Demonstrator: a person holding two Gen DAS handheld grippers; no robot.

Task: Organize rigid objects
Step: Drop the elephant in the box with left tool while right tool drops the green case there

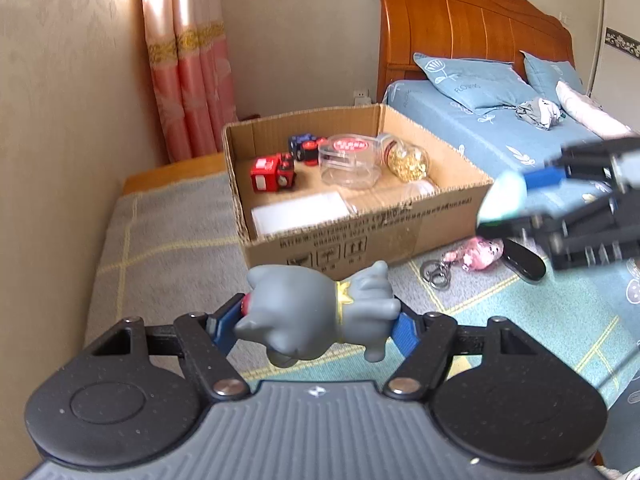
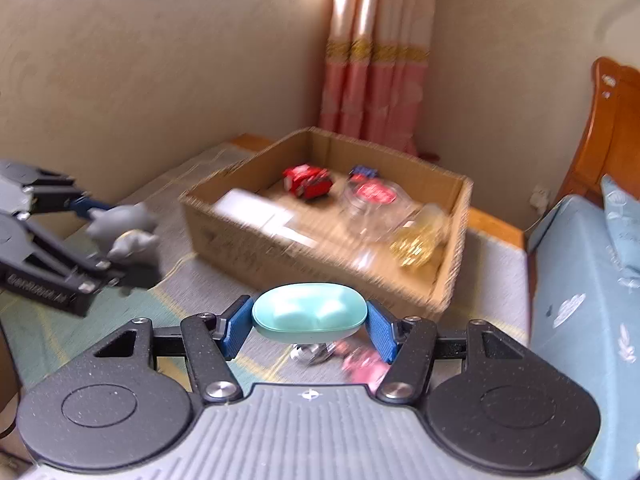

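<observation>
Between the blue pads of the left gripper [image 1: 320, 322] sat a grey cat figurine [image 1: 316, 316], pinched sideways at head and feet and held above the patterned blanket [image 1: 168, 248]. Over on the right, the right gripper [image 2: 310, 322] was clamped on a mint-green oval case [image 2: 310, 312], pads pressed to its two ends, also lifted off the blanket. Both tools pointed toward the cardboard box [image 1: 360, 236], whose near wall stood just ahead of the left claw, with a strip of bare blanket between them. From the left wrist view the right gripper hung off to the side, beyond the box's right corner, well apart from the left one.

Outward from the claws, still lying on the blanket by the box's right front corner: one pink plush keychain [image 1: 482, 254] with its metal clasp, and one dark object [image 1: 524, 260] beside it, too blurred to name.

Inside the box, counted: one red toy block [image 1: 272, 172], one dark blue toy block [image 1: 302, 146] behind it, one clear round tub with a red label [image 1: 350, 158], one jar of gold pieces [image 1: 406, 158] lying on its side, and one white flat card [image 1: 300, 210] against the near wall. The floor of the box between the red block and the card was open.

Beyond the box's left wall ran the beige wall [image 1: 60, 120]; behind it hung the pink curtain [image 1: 188, 68]; to the right lay the bed [image 1: 500, 120] with two blue pillows and a wooden headboard.
</observation>
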